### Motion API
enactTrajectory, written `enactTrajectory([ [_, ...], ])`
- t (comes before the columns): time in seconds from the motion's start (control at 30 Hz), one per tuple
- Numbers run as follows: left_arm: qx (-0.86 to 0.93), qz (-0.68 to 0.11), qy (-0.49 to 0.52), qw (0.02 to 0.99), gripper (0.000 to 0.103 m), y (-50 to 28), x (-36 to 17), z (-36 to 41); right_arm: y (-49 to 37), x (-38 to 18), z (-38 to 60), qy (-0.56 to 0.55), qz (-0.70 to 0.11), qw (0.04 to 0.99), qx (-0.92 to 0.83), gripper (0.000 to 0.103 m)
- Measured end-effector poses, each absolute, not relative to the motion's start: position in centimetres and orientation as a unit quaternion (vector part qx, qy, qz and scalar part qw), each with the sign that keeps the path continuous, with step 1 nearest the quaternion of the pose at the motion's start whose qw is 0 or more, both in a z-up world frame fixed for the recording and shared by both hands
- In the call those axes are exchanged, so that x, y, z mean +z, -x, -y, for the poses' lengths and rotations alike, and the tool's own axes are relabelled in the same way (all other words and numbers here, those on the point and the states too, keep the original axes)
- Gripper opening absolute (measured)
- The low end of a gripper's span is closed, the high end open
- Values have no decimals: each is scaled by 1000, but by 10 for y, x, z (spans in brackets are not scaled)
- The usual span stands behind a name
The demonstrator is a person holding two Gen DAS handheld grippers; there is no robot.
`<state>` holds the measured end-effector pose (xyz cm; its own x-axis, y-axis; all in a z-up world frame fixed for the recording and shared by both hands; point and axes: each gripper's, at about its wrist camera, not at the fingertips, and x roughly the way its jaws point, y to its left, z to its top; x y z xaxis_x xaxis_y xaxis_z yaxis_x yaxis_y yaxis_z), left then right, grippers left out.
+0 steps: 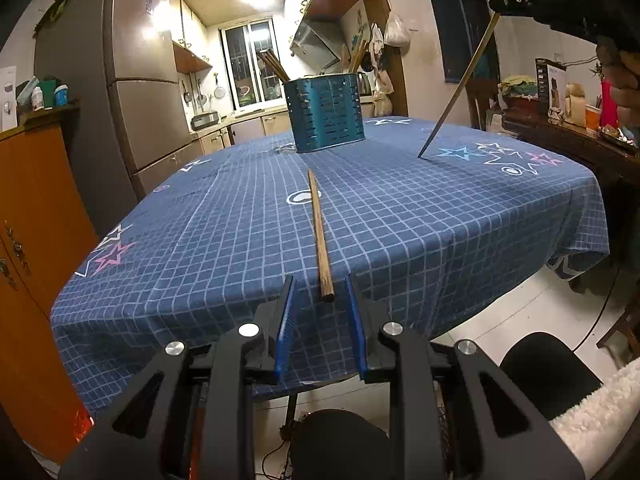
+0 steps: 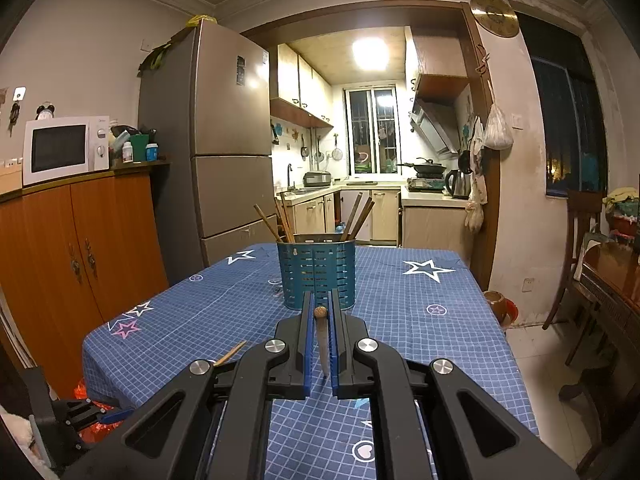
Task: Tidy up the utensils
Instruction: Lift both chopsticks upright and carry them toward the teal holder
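A blue perforated utensil holder with several chopsticks in it stands at the far middle of the table; it also shows in the right wrist view. A wooden chopstick lies on the cloth, its thick end between the tips of my open, empty left gripper. My right gripper is shut on another chopstick, held nearly upright above the table, in front of the holder. In the left wrist view that gripper is at the upper right, its chopstick pointing down at the cloth.
The table has a blue checked cloth with stars. An orange cabinet with a microwave and a fridge stand to the left. Wooden chairs and a side table stand to the right. The kitchen lies behind.
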<state>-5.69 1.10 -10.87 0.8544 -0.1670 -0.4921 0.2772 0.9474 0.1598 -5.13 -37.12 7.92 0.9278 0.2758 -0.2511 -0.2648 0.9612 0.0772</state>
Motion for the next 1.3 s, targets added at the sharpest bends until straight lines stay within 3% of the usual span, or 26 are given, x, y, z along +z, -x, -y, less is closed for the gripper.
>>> enactTrajectory([
  [0.9,-110,-250,-92,958,5,54,-106,-16,54,78,374,-26,-128,982,136,8],
  [1.3,-97,-172,-79,977,5,46,-43,-20,56,93,378,-29,-101,985,135,8],
])
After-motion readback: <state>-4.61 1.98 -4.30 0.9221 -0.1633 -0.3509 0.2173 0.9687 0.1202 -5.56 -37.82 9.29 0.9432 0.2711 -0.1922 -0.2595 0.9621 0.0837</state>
